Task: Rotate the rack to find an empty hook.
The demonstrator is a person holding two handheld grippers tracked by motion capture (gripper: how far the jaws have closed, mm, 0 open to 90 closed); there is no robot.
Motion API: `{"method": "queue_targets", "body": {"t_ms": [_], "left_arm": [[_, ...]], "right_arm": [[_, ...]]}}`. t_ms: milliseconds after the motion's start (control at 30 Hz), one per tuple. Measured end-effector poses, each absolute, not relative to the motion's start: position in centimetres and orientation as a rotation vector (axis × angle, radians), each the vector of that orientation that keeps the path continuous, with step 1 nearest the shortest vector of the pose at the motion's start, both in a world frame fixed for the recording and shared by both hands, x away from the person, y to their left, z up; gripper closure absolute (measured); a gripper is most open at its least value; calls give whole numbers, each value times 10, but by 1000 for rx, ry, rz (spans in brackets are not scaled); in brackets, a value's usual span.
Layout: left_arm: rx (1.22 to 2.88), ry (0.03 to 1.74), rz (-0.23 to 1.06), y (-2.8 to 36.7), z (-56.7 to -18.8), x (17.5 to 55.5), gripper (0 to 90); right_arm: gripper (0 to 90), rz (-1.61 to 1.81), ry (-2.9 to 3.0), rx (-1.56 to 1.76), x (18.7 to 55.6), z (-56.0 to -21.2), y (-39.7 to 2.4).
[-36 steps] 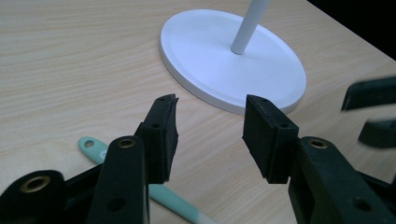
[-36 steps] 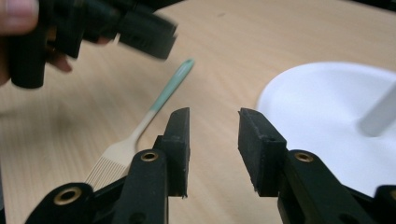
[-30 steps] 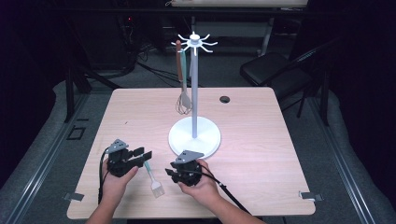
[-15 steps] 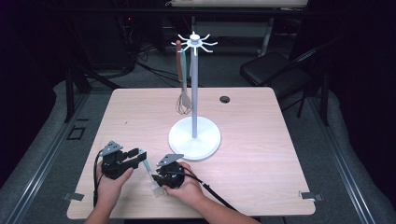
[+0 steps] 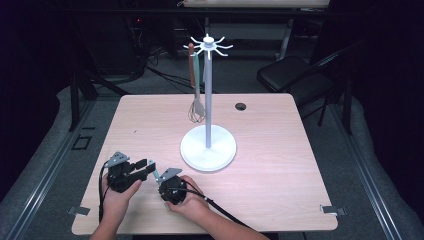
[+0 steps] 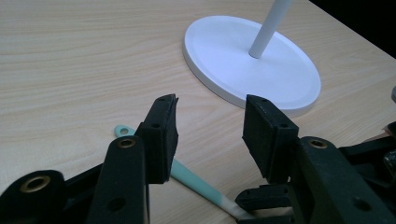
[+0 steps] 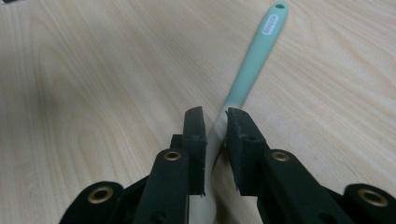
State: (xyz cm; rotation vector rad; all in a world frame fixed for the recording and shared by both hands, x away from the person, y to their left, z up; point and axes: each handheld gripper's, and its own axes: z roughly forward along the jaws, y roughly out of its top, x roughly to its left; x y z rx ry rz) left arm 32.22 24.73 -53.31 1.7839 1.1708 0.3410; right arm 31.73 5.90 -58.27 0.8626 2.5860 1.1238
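Now right gripper (image 7: 215,116) fingers, just closing, clamp the spatula (image 7: 254,60); left gripper (image 6: 210,126) fingers apart.

You have one white stand (image 5: 208,147) on the table (image 5: 280,165), with two utensils hanging from it: a whisk (image 5: 196,109) and one brown-handled tool (image 5: 191,64). One mint spatula (image 7: 252,70) lies flat, and you hold two grippers.

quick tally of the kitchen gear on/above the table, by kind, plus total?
Utensil stand: 1
Whisk, hanging from the stand: 1
Brown-handled utensil, hanging from the stand: 1
Mint-handled spatula, lying on the table, its pale end between the jaws of the right gripper: 1
Total: 4
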Motion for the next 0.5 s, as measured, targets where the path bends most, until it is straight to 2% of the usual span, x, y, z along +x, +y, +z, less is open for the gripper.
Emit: {"method": "queue_targets", "body": {"t_ms": [233,500], "left_arm": [[1776,1165,339,245,-533,323,546],[1785,1144,310,232,-534,329,547]], "right_arm": [[828,1061,2601,888,318,-578,34],[834,1016,2615,910,302,-574,-37]]}}
